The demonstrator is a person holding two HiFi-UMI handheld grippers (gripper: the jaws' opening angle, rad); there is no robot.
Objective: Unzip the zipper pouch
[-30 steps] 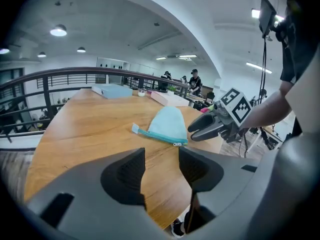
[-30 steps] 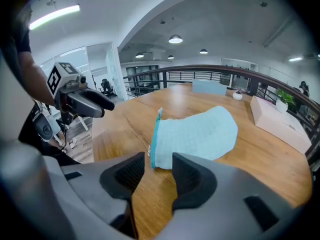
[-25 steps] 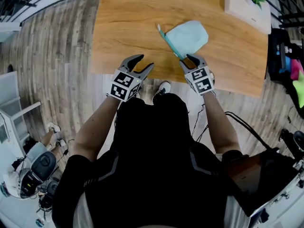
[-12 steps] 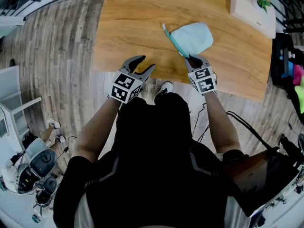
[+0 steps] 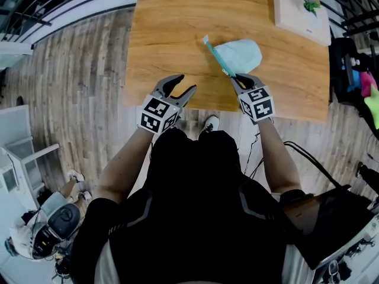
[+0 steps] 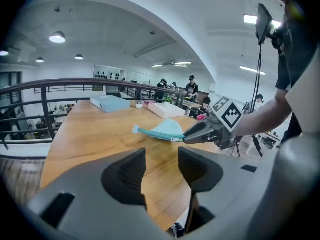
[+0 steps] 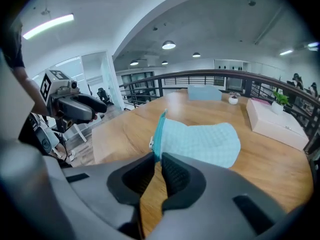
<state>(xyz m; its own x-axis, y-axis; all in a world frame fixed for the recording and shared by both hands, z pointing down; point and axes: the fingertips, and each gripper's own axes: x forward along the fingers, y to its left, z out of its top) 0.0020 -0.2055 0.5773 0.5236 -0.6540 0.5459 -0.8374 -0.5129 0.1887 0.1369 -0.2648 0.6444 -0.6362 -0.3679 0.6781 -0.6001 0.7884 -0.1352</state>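
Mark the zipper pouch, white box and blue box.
zipper pouch [image 5: 240, 54], head view, fabric body's middle.
white box [image 5: 301, 12], head view, top face.
blue box [image 6: 111, 103], left gripper view, top face.

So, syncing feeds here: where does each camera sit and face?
Head view: on the head, facing steeply down at table; torso, arms, left claw, right claw show.
Left gripper view: on left claw, facing pouch; own jaws apart.
Right gripper view: on right claw, facing along pouch; jaws closing on its end.
Shared: all show the pouch.
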